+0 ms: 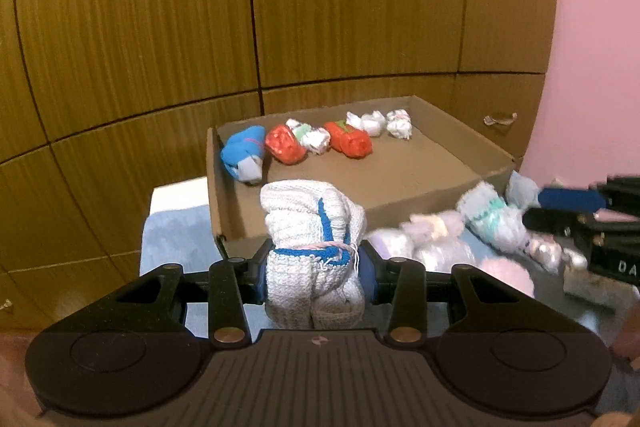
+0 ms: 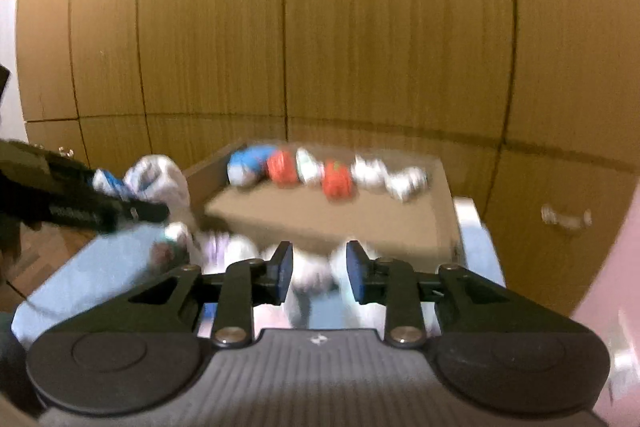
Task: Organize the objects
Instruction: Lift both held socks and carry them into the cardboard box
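Observation:
My left gripper is shut on a white knitted sock bundle with blue trim, held just in front of the near wall of a cardboard box. Inside the box, along its far wall, lie a blue bundle, two red bundles and several white ones. My right gripper is over pale bundles in front of the box; the view is blurred and the jaws stand apart. The right gripper also shows at the right edge of the left wrist view.
A pile of pale sock bundles lies on the light blue cloth right of my left gripper. Wooden wall panels stand behind the box, a pink wall to the right.

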Demonstrator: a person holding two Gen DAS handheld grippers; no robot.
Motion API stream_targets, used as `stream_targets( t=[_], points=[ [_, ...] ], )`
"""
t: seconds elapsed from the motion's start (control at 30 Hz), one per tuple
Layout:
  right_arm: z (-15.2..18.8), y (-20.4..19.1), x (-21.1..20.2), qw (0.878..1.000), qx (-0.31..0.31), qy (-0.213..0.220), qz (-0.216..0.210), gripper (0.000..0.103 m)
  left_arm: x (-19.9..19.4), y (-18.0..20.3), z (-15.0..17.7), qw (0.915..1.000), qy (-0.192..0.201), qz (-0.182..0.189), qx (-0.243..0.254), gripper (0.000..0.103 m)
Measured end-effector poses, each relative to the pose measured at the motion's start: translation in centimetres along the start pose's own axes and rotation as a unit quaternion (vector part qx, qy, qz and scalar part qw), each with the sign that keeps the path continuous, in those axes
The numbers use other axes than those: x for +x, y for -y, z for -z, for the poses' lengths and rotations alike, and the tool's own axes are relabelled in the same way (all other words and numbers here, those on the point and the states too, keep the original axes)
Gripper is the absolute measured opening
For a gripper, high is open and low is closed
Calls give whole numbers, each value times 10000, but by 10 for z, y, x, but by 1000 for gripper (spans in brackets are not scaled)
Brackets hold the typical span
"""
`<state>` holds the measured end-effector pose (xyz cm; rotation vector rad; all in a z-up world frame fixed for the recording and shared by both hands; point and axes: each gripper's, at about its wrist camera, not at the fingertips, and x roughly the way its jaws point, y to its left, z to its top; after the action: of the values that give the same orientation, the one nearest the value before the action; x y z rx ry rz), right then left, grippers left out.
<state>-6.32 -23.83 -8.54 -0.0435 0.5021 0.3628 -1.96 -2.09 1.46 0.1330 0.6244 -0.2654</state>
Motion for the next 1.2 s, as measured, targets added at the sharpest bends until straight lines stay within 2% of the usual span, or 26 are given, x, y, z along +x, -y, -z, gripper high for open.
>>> stream_targets(
  t=[0.07,0.1,0.2,0.3,0.43,0.5,0.57,0.73,0.83,0.97,1.13,1.2],
  points=[
    [16,0,-8,9999,84,-58,37,31,-3,1,9,10000,-8,70,-45,49],
    [21,0,-11,9998,163,-117,48,37,-4,2,14,10000,-11,50,-43,49],
    [36,-5,-14,9997,69,-164,153,48,-6,3,26,9999,-85,95,-97,49],
    [44,-10,-21,9985,-317,-103,442,50,-9,3,36,9997,-129,113,-155,49],
    [49,-7,-29,9957,-345,6,861,52,-12,2,42,9996,-136,129,-233,49],
    [50,-5,-26,9940,-382,20,1022,59,-11,3,44,9994,-176,156,-248,49],
    [53,-2,-23,9922,-503,-63,1137,58,-11,5,45,9994,-185,166,-227,49],
    [63,14,-25,9930,-534,-377,983,55,-12,8,46,9995,-212,167,-157,49],
    [66,22,-22,9935,-491,-507,894,43,-10,9,47,9994,-248,180,-163,49],
    [61,27,-21,9951,-396,-458,779,33,-11,13,44,9995,-234,205,-92,49],
    [36,23,-33,9983,-294,-231,457,32,-13,13,26,9997,-153,160,50,49],
    [16,22,-34,9993,-220,-54,296,32,-13,11,15,9998,-108,153,89,49]
  ],
)
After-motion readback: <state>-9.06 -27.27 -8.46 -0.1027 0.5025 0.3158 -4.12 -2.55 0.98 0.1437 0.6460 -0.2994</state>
